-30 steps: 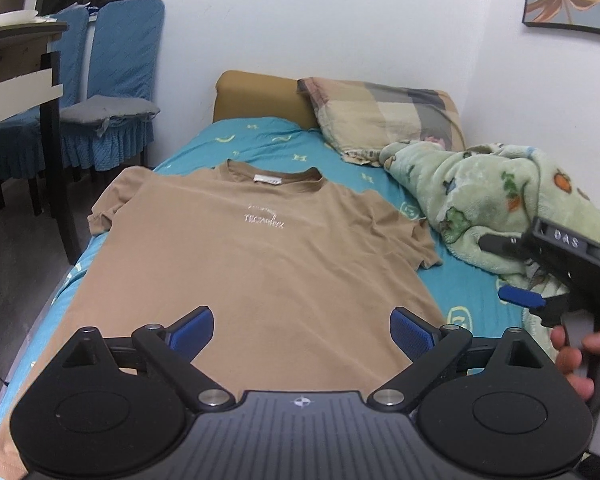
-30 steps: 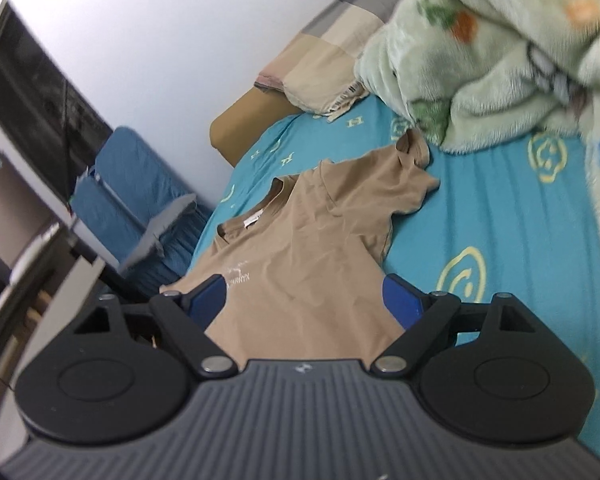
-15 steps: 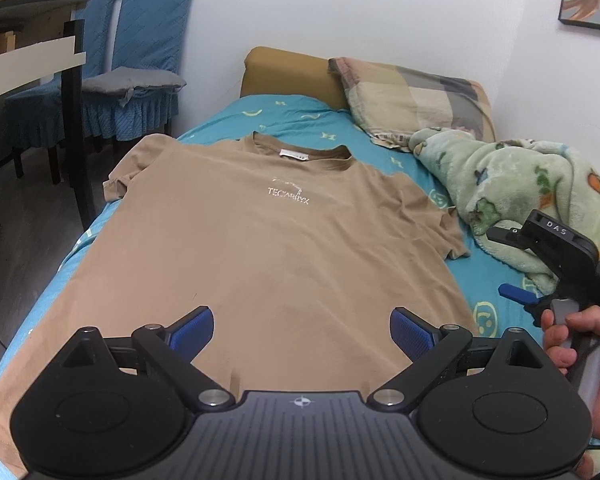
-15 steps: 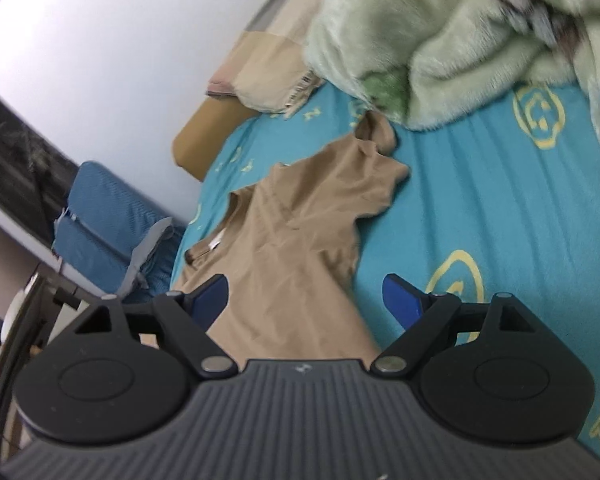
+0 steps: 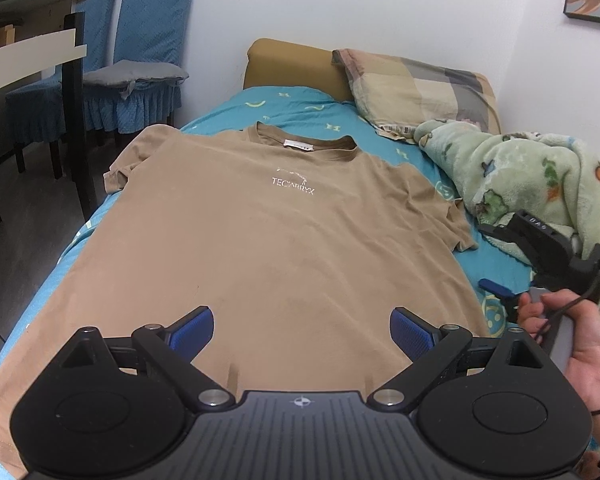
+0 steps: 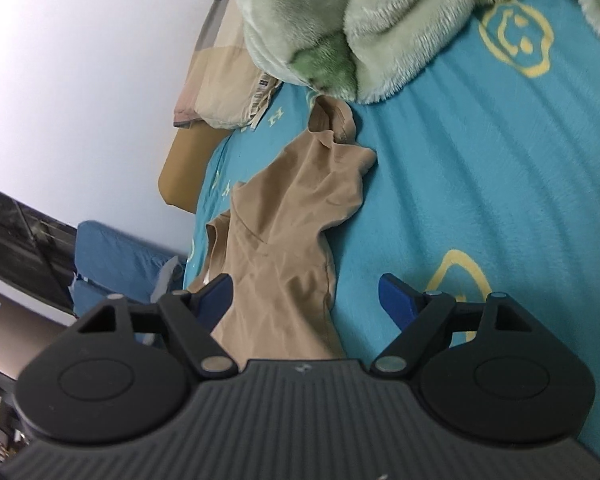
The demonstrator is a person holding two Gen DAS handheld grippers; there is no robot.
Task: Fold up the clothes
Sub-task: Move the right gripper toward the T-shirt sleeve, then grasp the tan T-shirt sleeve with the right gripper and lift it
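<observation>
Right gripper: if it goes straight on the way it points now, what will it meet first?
Probably the brown T-shirt, near its side edge and sleeve, where it lies on the blue sheet. The right gripper is closing slightly, with nothing pressed between its pads. Depth is unclear, so it may land on the sheet instead.

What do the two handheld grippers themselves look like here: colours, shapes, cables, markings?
Both the left gripper and the right gripper are black, with two round discs, a ribbed grey centre plate marked with a small crosshair, silver pivot pins and blue pads. A thin black cable runs past the bare hand on the right one.
</observation>
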